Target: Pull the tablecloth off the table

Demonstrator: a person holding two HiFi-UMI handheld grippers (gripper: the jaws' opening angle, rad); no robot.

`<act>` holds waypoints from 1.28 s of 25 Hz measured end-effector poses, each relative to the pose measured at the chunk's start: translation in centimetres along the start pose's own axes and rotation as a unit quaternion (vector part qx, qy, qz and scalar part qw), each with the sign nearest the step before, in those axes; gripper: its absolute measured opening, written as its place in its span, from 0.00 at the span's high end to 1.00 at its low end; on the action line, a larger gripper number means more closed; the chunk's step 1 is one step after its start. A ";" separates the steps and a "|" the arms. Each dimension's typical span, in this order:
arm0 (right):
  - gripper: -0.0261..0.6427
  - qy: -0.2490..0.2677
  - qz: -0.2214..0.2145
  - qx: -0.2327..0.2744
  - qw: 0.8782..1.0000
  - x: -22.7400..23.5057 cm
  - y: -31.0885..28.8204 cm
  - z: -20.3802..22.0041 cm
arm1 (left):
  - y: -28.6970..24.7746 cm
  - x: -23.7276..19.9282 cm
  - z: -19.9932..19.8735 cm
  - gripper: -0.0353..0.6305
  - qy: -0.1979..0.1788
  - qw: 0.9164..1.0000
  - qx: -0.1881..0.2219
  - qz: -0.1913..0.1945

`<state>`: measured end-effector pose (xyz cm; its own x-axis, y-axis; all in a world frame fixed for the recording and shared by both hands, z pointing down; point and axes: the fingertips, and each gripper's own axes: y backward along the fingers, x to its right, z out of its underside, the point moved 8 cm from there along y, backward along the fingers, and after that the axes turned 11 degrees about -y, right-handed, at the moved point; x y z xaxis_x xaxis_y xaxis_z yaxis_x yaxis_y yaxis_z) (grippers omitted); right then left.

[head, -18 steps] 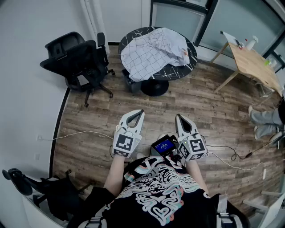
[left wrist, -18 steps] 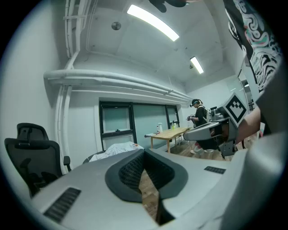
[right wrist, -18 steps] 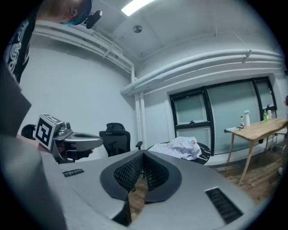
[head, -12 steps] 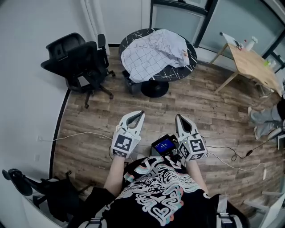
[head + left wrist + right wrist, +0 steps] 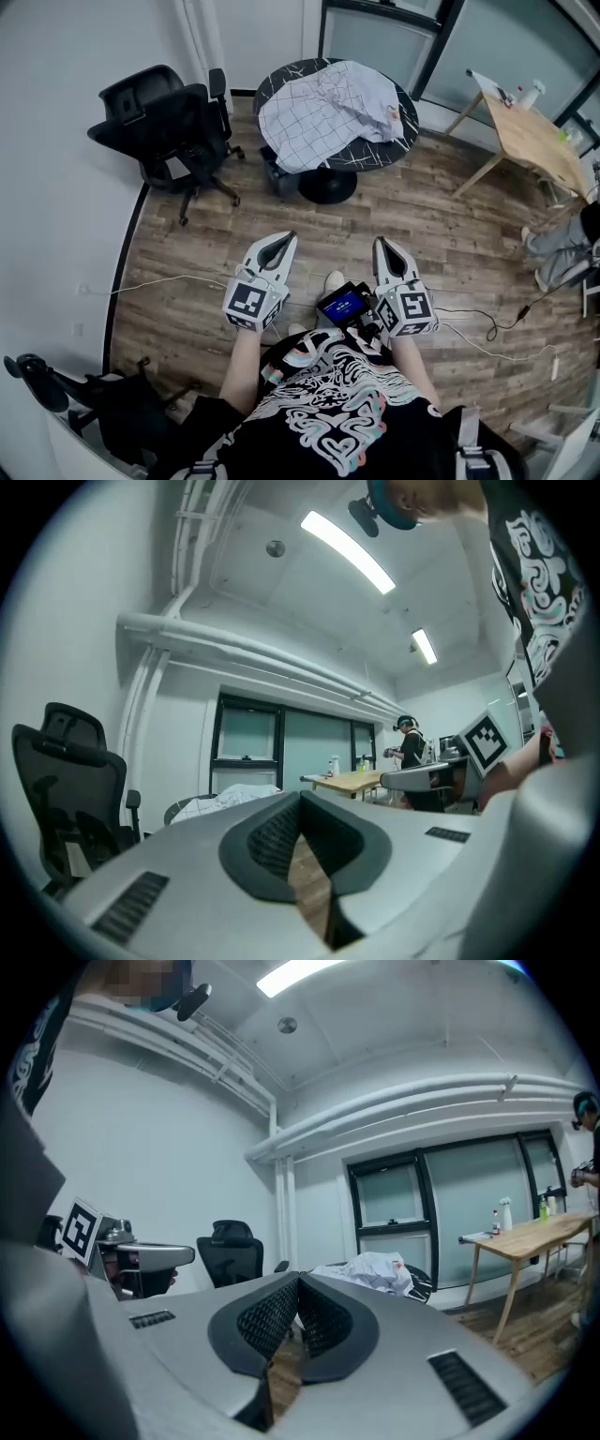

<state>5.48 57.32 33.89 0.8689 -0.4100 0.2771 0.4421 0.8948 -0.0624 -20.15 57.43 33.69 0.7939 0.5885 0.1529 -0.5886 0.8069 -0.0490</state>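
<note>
Tablecloth (image 5: 323, 112), white with a thin grid, is lying crumpled over a round black table (image 5: 375, 152) at the far end of the room. It is covering most of the top and drooping over the near-left edge, while the far-left rim and the right edge are showing bare. Something small and orange is sitting on the cloth near the right edge; what it is cannot be told.

Both grippers are hanging close to the person's body, well apart from the table, over the wood floor (image 5: 309, 211). The left gripper (image 5: 285, 236) is pointing toward the table with its jaws clenched tip to tip and nothing between them. The right gripper (image 5: 382, 242) is doing the same, jaws pressed together and grasping nothing. Between the two, a small device (image 5: 345, 306) with a blue screen is glowing at the person's chest.

A black chair (image 5: 164, 117) is standing left of the table. A wooden desk (image 5: 534, 141) is standing at the far right, and another person's legs (image 5: 561, 248) are showing at the right edge. A cable (image 5: 159, 281) is trailing across the floor at the left.
</note>
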 end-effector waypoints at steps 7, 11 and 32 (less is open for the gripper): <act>0.92 0.010 0.020 0.012 1.000 0.5 -0.7 -0.2 | -0.8 -1.2 1.0 0.92 -0.013 0.999 -0.039 -0.034; 0.92 0.004 0.019 0.018 1.000 1.0 -1.3 -0.2 | -1.6 -1.5 0.7 0.92 -0.017 0.999 -0.032 -0.031; 0.92 -0.010 0.024 0.002 1.000 8.0 -14.2 -1.7 | -13.0 -10.3 2.6 0.92 -0.032 0.995 -0.066 -0.071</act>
<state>6.51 41.05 35.38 0.8844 -0.3630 0.2934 0.3992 0.9139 -0.0728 -21.08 40.68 35.34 0.8542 0.4669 0.2289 -0.4428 0.8839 -0.1504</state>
